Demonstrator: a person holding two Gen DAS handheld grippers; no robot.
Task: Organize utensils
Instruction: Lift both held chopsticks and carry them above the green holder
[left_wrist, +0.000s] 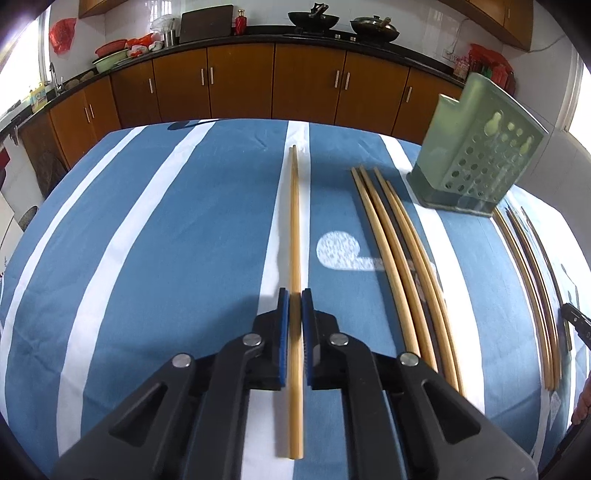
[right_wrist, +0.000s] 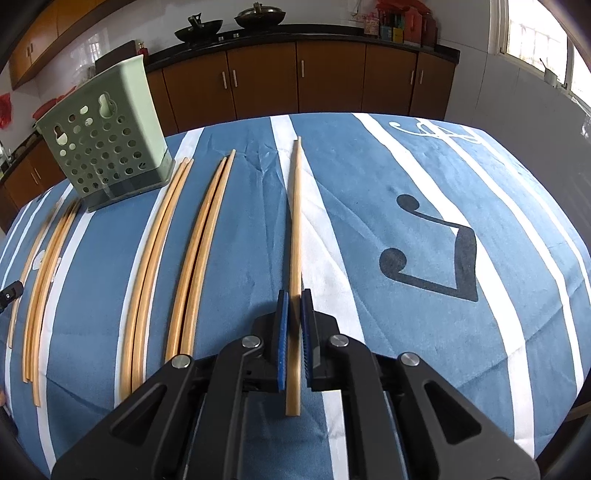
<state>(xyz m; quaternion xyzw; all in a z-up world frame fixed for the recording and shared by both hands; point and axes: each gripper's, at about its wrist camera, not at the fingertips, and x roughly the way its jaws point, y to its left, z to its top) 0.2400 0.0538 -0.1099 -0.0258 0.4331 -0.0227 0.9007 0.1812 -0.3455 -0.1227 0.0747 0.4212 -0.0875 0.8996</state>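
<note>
Bamboo chopstick (left_wrist: 294, 236) lengthwise, tip away

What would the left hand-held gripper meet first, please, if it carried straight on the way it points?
Most likely the blue striped tablecloth: the left hand-held gripper, shut on a chopstick, angles down at bare cloth. The green holder stands well off that line, though depth is uncertain.

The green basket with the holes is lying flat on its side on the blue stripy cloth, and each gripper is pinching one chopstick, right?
Not quite. The green basket stands upright on the blue stripy cloth, as the right wrist view shows. The rest holds: the left gripper pinches one chopstick, and the right gripper pinches another chopstick.
</note>
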